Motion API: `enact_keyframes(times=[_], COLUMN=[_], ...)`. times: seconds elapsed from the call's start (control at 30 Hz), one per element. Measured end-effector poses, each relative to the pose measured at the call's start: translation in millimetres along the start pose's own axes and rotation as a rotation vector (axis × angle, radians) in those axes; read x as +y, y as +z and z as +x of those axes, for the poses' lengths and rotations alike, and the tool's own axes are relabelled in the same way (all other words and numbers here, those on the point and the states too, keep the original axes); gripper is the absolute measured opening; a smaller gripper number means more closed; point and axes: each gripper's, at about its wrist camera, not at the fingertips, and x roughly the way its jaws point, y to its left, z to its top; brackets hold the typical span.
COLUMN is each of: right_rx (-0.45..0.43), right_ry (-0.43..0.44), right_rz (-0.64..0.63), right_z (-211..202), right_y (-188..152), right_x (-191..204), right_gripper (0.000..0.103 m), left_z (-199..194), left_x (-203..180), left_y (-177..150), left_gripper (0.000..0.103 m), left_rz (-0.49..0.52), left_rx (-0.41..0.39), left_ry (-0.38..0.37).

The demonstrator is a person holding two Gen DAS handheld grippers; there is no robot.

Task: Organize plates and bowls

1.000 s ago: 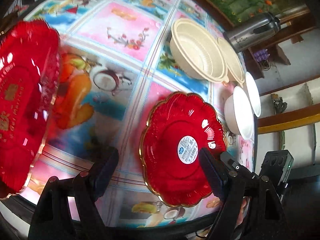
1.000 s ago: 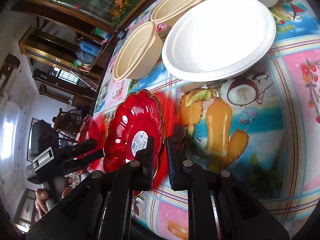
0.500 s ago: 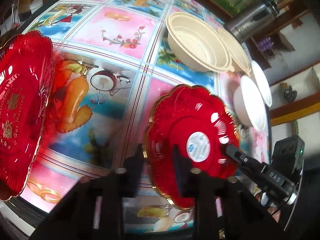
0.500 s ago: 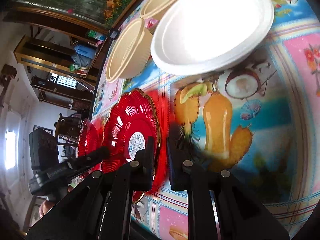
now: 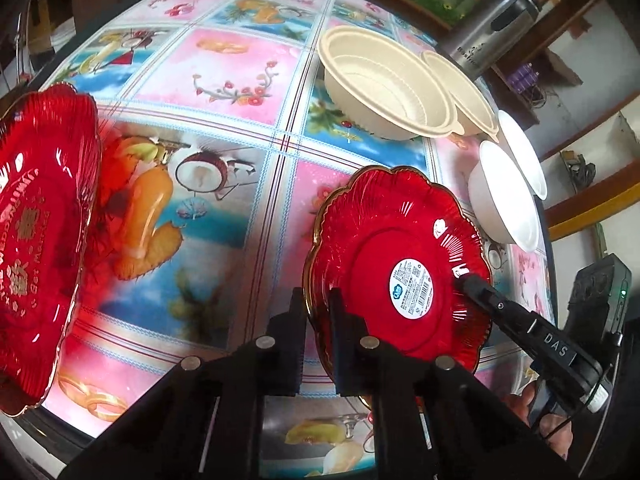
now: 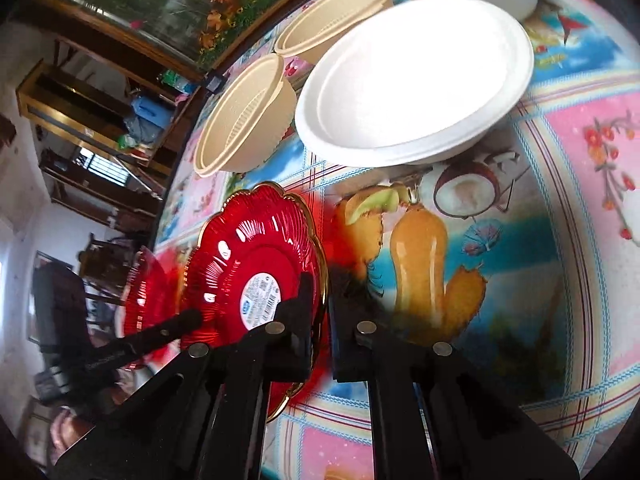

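A red scalloped plate (image 5: pixel 380 240) with a gold rim and a white barcode sticker is held tilted above the tablecloth by both grippers. My left gripper (image 5: pixel 320 300) has the plate's near rim between its jaws, which are closing tight on it. My right gripper (image 6: pixel 326 300) is also tightening on the opposite rim of the same plate (image 6: pixel 248 256). Each gripper shows in the other's view: the right (image 5: pixel 466 280) and the left (image 6: pixel 192 318). A second red plate (image 5: pixel 36 220) with gold lettering lies at the table's left edge.
Two beige ribbed bowls (image 5: pixel 384 88) (image 5: pixel 464 92) stand at the back, and two white bowls (image 5: pixel 504 204) (image 5: pixel 524 152) to the right. A steel flask (image 5: pixel 492 28) is behind them. The round table (image 6: pixel 560 240) has a fruit-print cloth. A hand (image 6: pixel 64 436) shows at the lower left.
My left gripper went from wide open to shut on the sticker plate's rim. The plate has tipped up a little. My right gripper kept its hold throughout.
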Motion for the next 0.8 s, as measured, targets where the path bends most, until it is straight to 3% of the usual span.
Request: enact_keyframes(times=[0.27,0.37,0.53,0.8], right_rx=[-0.090,-0.095,-0.121,-0.133], right_ry=[-0.108,-0.100,-0.073,0.028], right_rz=[-0.152,-0.152,-0.196,-0.364], right_z=[-15.0,-21.9,-37.5,-33.6], right_y=[-12.8,-12.2,-8.4,-0.6], right_x=[23.2,24.7,51.2,151.4], right_gripper=[0.006,0.006,0.006,0.007], left_z=[-11.1,-22.6,-66.3,-151.3], left_x=[-4.2,-2.4,5.6,55.6], left_y=[-3.8,-6.2,-9.6,-13.4], left_gripper=[0.009,0.009,0.009,0.010], left_rz=[0.056,0.062,0.070,0.031], left_rx=[-0.062,-0.080,-0.180,-0.353], left_ry=[0.014,0.008,0.003,0.090])
